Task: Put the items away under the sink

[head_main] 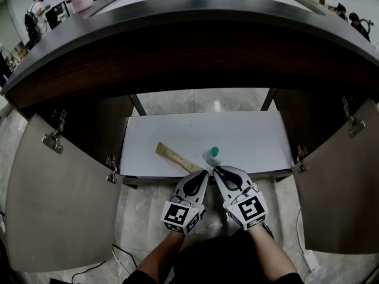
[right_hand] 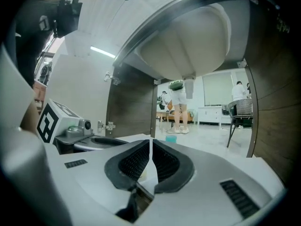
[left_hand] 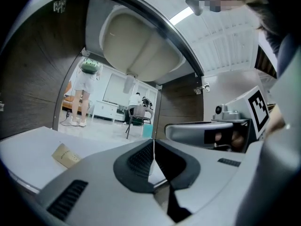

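Note:
The cabinet under the sink stands open, with a white shelf [head_main: 249, 138] inside. A flat tan packet [head_main: 176, 158] lies on the shelf near its front, also seen in the left gripper view as the packet [left_hand: 66, 155]. A small bottle with a teal cap [head_main: 213, 154] stands just right of it. Both grippers hover side by side at the shelf's front edge. My left gripper [head_main: 204, 172] [left_hand: 153, 142] is shut with nothing in it, beside the packet's near end. My right gripper [head_main: 217, 169] [right_hand: 150, 142] is shut and empty, just short of the bottle; its teal cap [right_hand: 171, 138] shows beyond the tips.
Two cabinet doors hang open, the left door [head_main: 59, 200] and the right door [head_main: 343, 182]. The dark countertop [head_main: 195, 16] overhangs the opening, with the sink basin [left_hand: 136, 46] [right_hand: 193, 46] above the shelf. The cabinet's back is open; people and chairs show beyond.

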A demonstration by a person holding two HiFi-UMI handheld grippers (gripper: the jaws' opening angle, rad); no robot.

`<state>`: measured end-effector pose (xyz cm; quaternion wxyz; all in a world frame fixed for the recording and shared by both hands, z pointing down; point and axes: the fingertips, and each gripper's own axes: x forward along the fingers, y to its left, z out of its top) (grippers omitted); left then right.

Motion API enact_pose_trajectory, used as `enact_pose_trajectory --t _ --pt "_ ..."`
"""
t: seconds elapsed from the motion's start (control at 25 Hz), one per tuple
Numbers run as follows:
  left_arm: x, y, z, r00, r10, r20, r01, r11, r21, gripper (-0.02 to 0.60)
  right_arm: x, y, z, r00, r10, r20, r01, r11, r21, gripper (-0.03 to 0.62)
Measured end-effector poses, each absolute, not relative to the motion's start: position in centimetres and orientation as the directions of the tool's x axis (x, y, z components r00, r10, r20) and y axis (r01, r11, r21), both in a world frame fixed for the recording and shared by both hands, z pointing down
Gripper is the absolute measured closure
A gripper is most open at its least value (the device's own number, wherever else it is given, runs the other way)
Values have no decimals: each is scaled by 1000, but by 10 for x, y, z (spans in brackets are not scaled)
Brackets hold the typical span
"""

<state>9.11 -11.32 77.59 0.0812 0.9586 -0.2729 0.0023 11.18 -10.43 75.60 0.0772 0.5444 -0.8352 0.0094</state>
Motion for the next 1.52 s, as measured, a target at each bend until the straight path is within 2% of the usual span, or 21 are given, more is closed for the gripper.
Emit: enact_pose_trajectory --t 0.28,0.64,0.84,1.24,1.52 --pt "93 -101 763 831 -556 8 -552 -823 132 569 105 -92 752 -408 -899 156 -907 419 41 554" --pt "92 -103 738 803 -595 -40 -588 -801 116 571 104 -89 736 -380 -919 104 -920 387 54 556" --pt "102 -101 720 822 -564 -80 -558 -825 87 572 109 -88 725 -378 -925 44 -923 381 63 559" --pt "96 -99 671 810 -582 -73 -579 -813 61 572 105 -83 665 -397 -918 -8 -915 395 83 560" --pt "91 -97 624 810 -585 -37 -580 -809 97 572 98 -79 614 -425 -905 -38 -904 421 76 559"
